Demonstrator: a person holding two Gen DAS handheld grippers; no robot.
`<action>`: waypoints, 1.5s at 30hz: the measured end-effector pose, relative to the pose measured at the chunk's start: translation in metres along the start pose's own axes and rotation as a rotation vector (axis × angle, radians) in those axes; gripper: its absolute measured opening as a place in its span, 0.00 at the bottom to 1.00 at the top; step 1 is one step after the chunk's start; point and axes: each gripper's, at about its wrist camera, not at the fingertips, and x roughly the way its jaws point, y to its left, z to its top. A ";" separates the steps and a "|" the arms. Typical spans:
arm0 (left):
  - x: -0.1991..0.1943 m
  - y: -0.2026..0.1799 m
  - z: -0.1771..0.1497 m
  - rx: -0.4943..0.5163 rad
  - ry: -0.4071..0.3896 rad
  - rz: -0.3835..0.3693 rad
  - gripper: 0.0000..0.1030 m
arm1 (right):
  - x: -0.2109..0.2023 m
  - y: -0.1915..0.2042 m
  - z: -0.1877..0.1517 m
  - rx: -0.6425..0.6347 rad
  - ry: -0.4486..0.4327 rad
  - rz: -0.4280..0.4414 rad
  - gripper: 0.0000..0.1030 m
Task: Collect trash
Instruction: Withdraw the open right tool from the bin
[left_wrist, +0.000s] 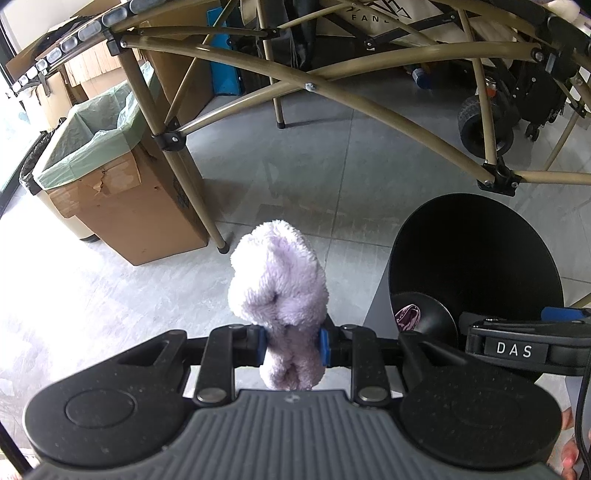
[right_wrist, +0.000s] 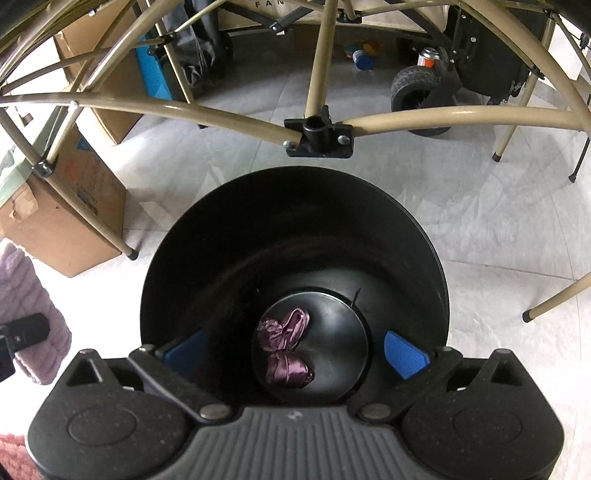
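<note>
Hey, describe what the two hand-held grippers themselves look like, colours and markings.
Each hand-held gripper, left and right, is matte black with round side housings, a ribbed grey centre plate, silver pivot rivets and blue finger pads. The right one's side carries a white "DAS" label.

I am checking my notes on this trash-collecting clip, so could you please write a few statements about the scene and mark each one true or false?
1. The left gripper is clamped on a fluffy lilac cloth. True.
2. The right gripper is shut on a purple item. False: its jaws stand wide open over the black bin, holding nothing.
3. A crumpled purple satin piece lies at the bottom of the black bin. True.
4. The cardboard box has a black liner. False: its green liner is pale green.
5. The black bin stands on a tabletop. False: it stands on the tiled floor.
</note>
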 end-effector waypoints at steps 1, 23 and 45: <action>0.000 0.000 0.000 0.000 0.000 0.000 0.25 | 0.000 0.000 0.000 0.001 0.011 -0.002 1.00; -0.003 0.001 -0.002 -0.006 -0.004 -0.009 0.26 | -0.062 -0.007 -0.007 0.035 -0.046 0.017 1.00; -0.016 -0.002 -0.006 -0.008 -0.042 -0.053 0.25 | -0.119 -0.048 -0.045 0.118 -0.110 0.002 1.00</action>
